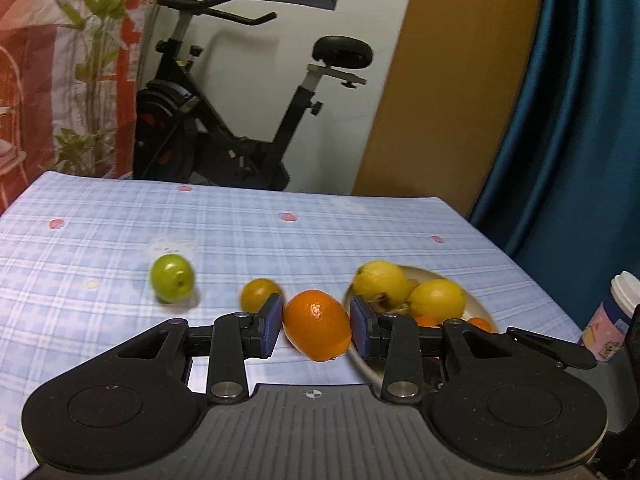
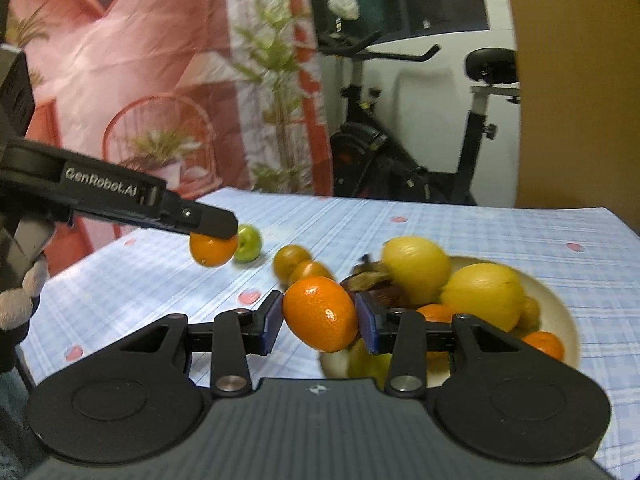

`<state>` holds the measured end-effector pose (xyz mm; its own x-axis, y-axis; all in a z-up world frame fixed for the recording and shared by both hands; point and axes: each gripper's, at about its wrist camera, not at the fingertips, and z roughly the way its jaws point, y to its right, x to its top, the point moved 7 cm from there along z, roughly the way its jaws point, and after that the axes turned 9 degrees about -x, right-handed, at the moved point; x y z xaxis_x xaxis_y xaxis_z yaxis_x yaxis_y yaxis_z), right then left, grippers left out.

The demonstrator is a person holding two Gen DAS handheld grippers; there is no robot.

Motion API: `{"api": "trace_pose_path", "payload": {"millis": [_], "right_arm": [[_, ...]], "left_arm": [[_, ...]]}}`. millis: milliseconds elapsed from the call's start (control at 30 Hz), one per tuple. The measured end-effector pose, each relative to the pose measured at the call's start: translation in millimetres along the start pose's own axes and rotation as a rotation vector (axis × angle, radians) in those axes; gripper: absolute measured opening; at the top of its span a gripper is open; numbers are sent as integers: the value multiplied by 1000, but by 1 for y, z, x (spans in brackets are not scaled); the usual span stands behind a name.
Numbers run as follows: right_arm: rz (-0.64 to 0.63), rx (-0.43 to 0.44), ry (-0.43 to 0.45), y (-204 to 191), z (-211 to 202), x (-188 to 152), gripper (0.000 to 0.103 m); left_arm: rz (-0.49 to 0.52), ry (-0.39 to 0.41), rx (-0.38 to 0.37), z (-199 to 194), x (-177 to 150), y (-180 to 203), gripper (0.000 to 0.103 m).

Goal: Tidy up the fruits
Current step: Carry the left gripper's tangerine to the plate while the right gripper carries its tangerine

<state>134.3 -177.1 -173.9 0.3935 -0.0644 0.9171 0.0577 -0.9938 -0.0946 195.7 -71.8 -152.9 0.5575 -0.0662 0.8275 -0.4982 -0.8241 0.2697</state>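
In the left wrist view my left gripper (image 1: pixel 316 312) is shut on an orange (image 1: pixel 317 326), held above the checked tablecloth (image 1: pixel 100 216). Behind it lie a green apple (image 1: pixel 172 278) and a small tangerine (image 1: pixel 258 294). To the right, a cream plate (image 1: pixel 482 306) carries two lemons (image 1: pixel 378 280). In the right wrist view my right gripper (image 2: pixel 320 308) is shut on a second orange (image 2: pixel 322 316), at the left rim of the plate (image 2: pixel 560 312). Further left, the left gripper (image 2: pixel 214 236) shows with its orange (image 2: pixel 212 252), just in front of the green apple (image 2: pixel 249 243).
Two tangerines (image 2: pixel 290 260) lie between the apple and the plate. The plate also holds small oranges (image 2: pixel 544 344) and a dark withered fruit (image 2: pixel 372 276). A lidded cup (image 1: pixel 616 320) stands at the table's right edge. An exercise bike (image 1: pixel 224 120) stands behind the table.
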Motion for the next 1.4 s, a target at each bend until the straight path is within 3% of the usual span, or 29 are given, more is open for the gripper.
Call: {"api": "trace_pose_path", "payload": {"millis": [267, 700, 1033, 1400], "right_arm": [[99, -65, 22, 38, -6, 5, 42], [201, -246, 16, 99, -16, -2, 42], [159, -179, -44, 84, -1, -11, 42], [152, -179, -79, 85, 9, -17, 42]], "left_arm": [[54, -23, -59, 19, 5, 30, 39], [142, -102, -165, 66, -1, 71, 39], [139, -159, -139, 91, -10, 65, 39], [146, -162, -103, 102, -7, 67, 39]]}}
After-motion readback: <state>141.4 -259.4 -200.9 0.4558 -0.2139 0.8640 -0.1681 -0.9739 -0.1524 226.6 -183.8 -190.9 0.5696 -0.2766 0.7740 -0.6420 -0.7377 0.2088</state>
